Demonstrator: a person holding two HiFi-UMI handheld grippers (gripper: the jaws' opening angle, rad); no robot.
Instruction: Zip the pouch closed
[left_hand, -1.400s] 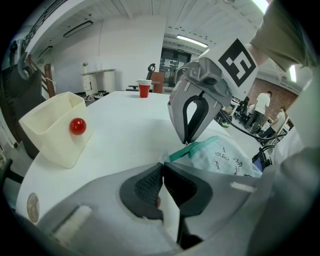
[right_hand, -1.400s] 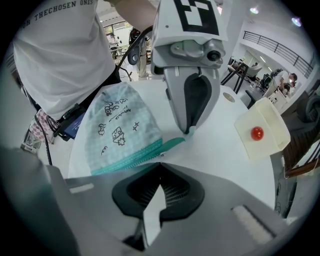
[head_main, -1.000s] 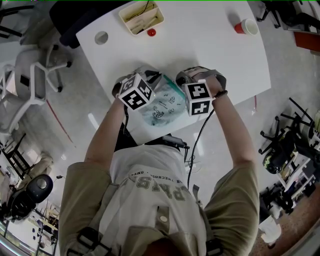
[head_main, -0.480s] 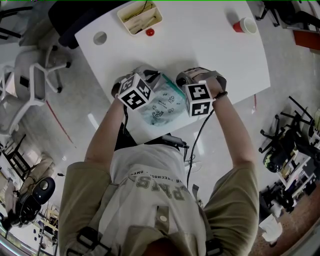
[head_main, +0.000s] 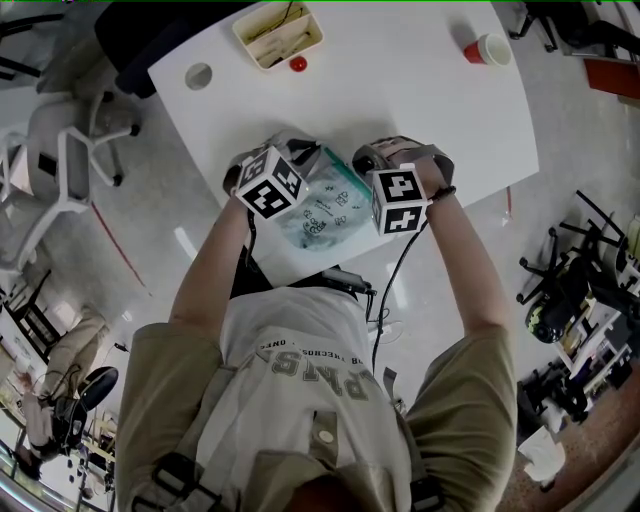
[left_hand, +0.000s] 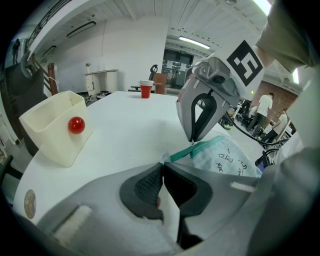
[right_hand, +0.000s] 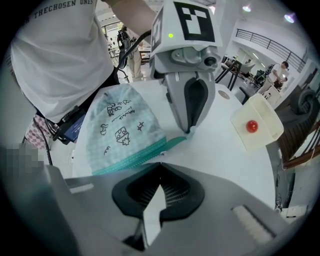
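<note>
A pale blue-green printed pouch (head_main: 325, 208) with a teal zipper (right_hand: 135, 157) lies near the front edge of the white table (head_main: 400, 90), between both grippers. My left gripper (left_hand: 162, 165) is shut on the pouch's end corner (left_hand: 165, 158). In the right gripper view its tips (right_hand: 189, 132) pinch that teal end. My right gripper (right_hand: 160, 165) is shut at the zip line. In the left gripper view its tips (left_hand: 193, 141) meet on the teal zipper where the pouch body (left_hand: 225, 157) begins. The pull itself is hidden by the pads.
A cream tray (head_main: 278, 33) stands at the table's far edge with a red ball (head_main: 298, 64) beside it. A red cup (head_main: 488, 50) sits at the far right, and a round grommet (head_main: 198, 75) at the far left. Chairs stand off the table's left side.
</note>
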